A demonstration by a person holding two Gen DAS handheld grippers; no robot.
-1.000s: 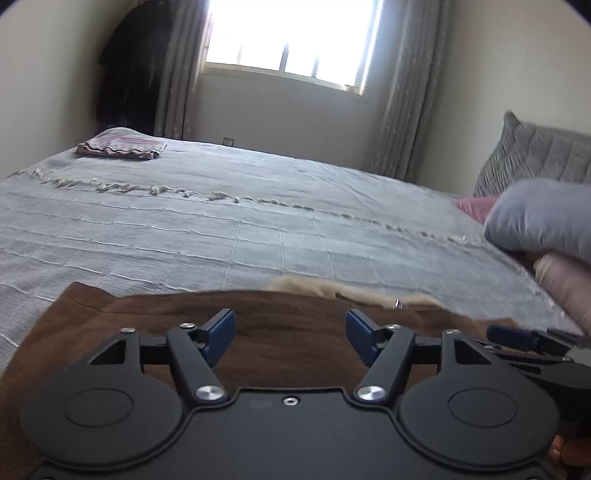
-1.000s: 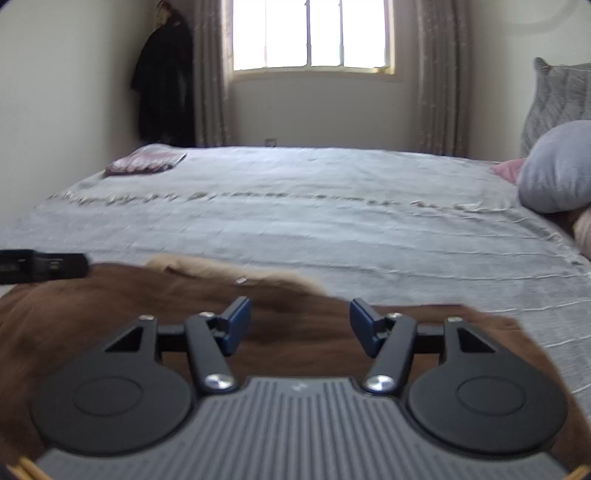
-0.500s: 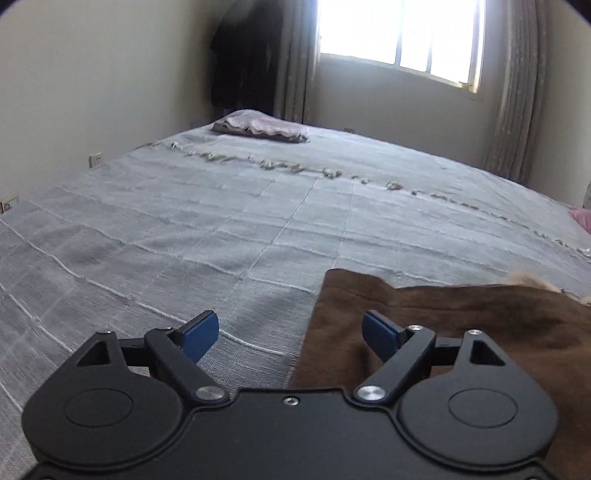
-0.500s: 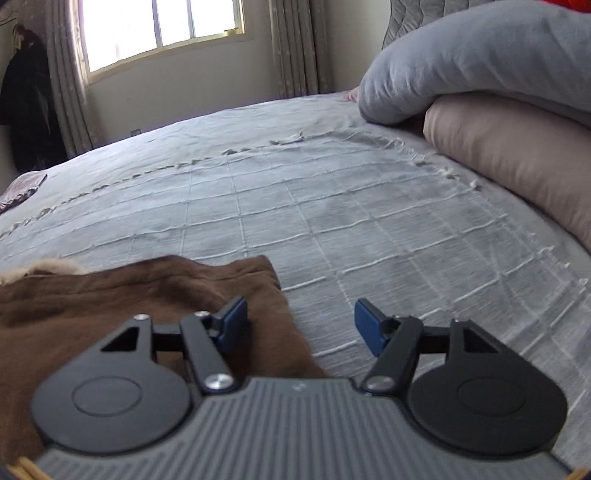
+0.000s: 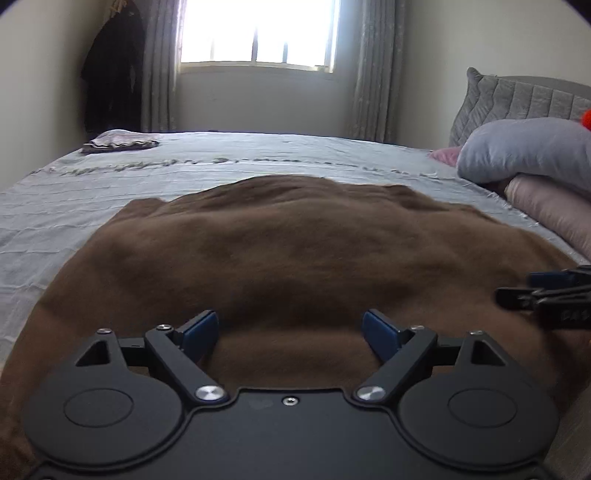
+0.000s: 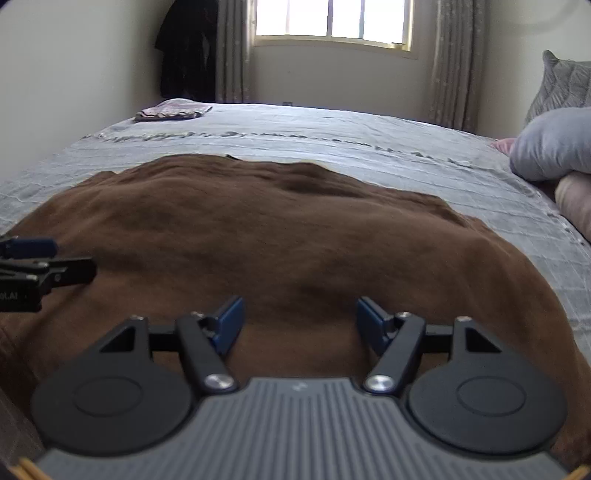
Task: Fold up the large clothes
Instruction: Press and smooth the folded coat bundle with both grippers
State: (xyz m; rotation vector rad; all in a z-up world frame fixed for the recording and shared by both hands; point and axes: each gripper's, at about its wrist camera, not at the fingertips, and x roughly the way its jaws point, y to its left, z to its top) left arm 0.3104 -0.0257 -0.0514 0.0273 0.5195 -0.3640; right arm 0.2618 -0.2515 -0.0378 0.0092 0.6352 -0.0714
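A large brown fuzzy garment (image 5: 295, 251) lies spread flat on the grey bedspread (image 5: 55, 206); it also fills the middle of the right wrist view (image 6: 280, 229). My left gripper (image 5: 290, 334) is open and empty, low over the garment's near edge. My right gripper (image 6: 299, 325) is open and empty over the same near edge, further right. The right gripper's fingers (image 5: 554, 291) show at the right edge of the left wrist view. The left gripper's fingers (image 6: 40, 269) show at the left edge of the right wrist view.
A folded pinkish cloth (image 5: 120, 142) lies at the bed's far left corner, also seen in the right wrist view (image 6: 171, 110). Grey and pink pillows (image 5: 528, 155) are stacked at the right. A window with curtains (image 5: 258, 33) and a dark hanging coat (image 5: 110, 70) are behind the bed.
Both grippers have swung back from the garment's outer corners to face straight across the bed. The brown garment now lies spread out much further across the bedspread. Both grippers stay open.
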